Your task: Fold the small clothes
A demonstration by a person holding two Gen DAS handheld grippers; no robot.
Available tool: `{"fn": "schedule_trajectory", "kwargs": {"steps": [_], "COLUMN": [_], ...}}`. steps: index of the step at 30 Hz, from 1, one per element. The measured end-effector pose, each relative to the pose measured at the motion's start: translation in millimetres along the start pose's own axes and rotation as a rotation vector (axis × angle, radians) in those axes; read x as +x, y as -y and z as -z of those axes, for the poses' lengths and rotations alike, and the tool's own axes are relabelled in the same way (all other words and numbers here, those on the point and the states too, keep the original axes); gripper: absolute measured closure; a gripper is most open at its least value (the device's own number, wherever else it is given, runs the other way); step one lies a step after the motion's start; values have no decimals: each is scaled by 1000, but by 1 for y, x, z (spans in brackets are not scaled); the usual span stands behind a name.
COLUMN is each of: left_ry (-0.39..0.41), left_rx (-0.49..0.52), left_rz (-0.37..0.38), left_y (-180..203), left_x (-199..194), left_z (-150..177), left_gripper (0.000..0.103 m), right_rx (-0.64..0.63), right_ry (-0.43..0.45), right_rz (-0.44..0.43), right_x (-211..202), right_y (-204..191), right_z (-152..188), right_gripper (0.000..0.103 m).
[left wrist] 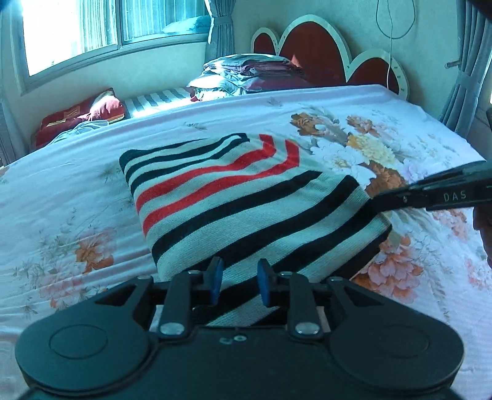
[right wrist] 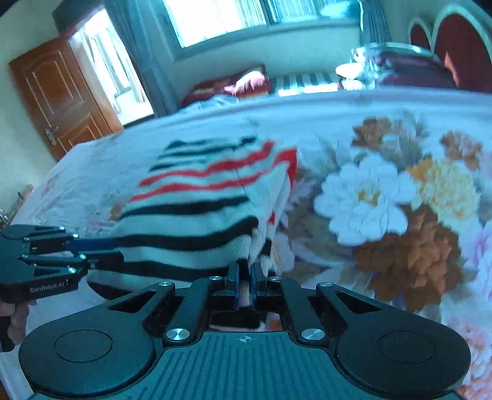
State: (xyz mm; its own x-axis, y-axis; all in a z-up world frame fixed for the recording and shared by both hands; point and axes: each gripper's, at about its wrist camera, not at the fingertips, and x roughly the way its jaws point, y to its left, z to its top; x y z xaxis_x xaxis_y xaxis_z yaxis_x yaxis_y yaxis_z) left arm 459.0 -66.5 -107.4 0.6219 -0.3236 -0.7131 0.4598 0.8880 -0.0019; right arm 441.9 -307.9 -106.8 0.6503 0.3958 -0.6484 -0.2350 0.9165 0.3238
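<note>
Both wrist cams sit low and close over the bed (left wrist: 77, 190), looking along their fingers toward the window (right wrist: 221, 18), sharing the striped garment (left wrist: 233, 197) just beyond the fingertips.

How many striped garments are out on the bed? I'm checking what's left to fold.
1: a folded striped sweater lies mid-bed on the floral sheet. A pile of other fabric by the headboard may hide more.

Floral-sheeted bed (left wrist: 92, 172), folded striped sweater (left wrist: 233, 197) on it
</note>
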Motion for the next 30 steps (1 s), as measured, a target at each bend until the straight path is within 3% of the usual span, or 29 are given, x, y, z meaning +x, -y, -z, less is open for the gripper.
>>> {"fn": "schedule_trajectory", "kwargs": {"steps": [4,6,8,11,16,23,26,28,30], "left_ry": [-26,-48,-60,-55,-55,-59,-61,-64,-67], "left_rx": [-36,-65,-86,-100,-94,-98,-98,-93,-90], "left_rz": [-35,-39,-38,-42,-57,-83,-92,-94,-100], "left_y": [2,0,-2,-3,0,4,6,7,8], "left_x": [5,13,19,21,20,19,19,19,20], "left_z": [5,9,15,20,21,23,23,24,24], "left_gripper": [79,79,78,78,78,79,79,79,79], "right_rx": [-157,-181,-181,-121,-128,-170,-212,-218,-191], "right_ry": [43,-3,-118,-131,-142,-32,-72,-148,-136], "right_rz": [63,89,140,112,123,66,77,111,94], "right_x": [4,24,53,58,54,13,21,38,42], "right_y": [-24,-25,-16,-3,-4,-30,-35,-29,-19], "right_z": [-14,-15,-6,5,7,5,14,24,30], "right_gripper": [98,98,98,98,98,98,98,98,98]}}
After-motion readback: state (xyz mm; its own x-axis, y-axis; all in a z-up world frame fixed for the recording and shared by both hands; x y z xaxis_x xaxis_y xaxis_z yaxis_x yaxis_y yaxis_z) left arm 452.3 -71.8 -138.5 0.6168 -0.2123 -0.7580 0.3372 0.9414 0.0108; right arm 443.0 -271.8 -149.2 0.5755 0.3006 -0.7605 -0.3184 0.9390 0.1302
